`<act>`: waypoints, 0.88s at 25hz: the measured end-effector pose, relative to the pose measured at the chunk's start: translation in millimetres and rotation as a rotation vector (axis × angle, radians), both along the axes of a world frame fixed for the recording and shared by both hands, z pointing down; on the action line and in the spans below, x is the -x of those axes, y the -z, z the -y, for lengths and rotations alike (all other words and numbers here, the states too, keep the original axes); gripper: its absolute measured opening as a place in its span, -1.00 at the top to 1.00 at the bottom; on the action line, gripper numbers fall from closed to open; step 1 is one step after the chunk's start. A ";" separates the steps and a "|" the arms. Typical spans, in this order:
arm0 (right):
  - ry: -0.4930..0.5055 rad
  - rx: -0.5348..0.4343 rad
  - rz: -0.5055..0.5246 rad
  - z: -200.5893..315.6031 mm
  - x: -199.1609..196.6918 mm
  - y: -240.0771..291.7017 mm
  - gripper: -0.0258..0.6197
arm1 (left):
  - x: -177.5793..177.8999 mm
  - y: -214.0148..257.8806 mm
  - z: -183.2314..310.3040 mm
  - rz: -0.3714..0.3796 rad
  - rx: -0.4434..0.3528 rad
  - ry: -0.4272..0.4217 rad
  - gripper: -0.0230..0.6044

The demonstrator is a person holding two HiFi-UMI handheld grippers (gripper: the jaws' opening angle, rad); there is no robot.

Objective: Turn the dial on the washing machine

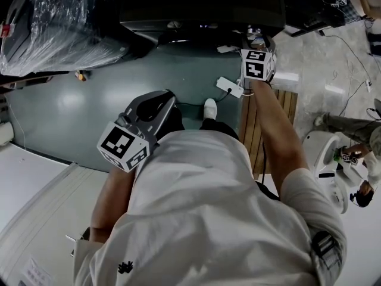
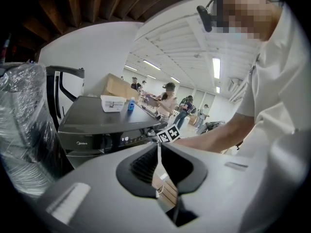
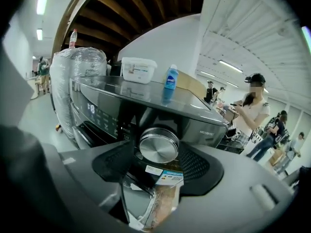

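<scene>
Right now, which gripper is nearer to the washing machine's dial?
Right. The right gripper is at the dial, its open jaws on either side; the left gripper hangs back by the person's body, shut.

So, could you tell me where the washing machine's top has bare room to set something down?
The top is bare from the blue bottle to its right corner, and along the front edge before the white tub. It is crowded around tub and bottle; the right claw stands open around the dial.
</scene>
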State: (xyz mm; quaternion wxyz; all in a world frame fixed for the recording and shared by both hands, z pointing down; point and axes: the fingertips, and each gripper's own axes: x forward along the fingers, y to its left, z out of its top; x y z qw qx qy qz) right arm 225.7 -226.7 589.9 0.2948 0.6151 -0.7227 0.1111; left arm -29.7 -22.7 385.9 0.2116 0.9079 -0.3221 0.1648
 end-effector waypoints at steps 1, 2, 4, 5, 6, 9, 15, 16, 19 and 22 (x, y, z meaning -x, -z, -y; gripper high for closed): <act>-0.017 0.006 0.009 0.8 -1.2 0.3 0.11 | 0.6 -0.6 -1.1 0.000 0.002 0.002 0.69; -0.033 0.012 0.021 1.8 -2.3 0.2 0.11 | 1.0 -0.6 -1.7 0.000 0.003 0.003 0.69; -0.066 0.017 0.053 4.0 -5.7 -3.8 0.11 | 0.9 1.3 -2.0 0.003 -0.001 0.002 0.69; -0.078 0.018 0.066 4.5 -7.1 -3.7 0.11 | 0.9 2.0 -2.2 0.004 -0.003 0.001 0.69; -0.085 0.020 0.075 4.3 -8.0 -1.2 0.11 | 0.9 2.4 -2.6 0.004 -0.004 0.001 0.69; -0.114 0.024 0.146 3.8 -10.1 2.6 0.11 | 1.8 1.2 -3.3 0.001 -0.001 0.003 0.69; -0.192 0.027 0.387 3.1 -15.1 2.1 0.11 | -0.1 2.4 -2.7 0.001 -0.005 -0.007 0.69; -0.197 0.029 0.413 2.8 -15.3 1.8 0.11 | -0.3 2.1 -2.9 0.000 -0.004 -0.008 0.69; -0.186 0.025 0.412 2.6 -15.9 3.2 0.11 | -2.3 0.4 -4.4 -0.003 0.001 -0.013 0.69; -0.159 0.009 0.360 1.5 -16.6 6.8 0.11 | -3.3 1.7 -3.4 0.005 -0.004 -0.021 0.69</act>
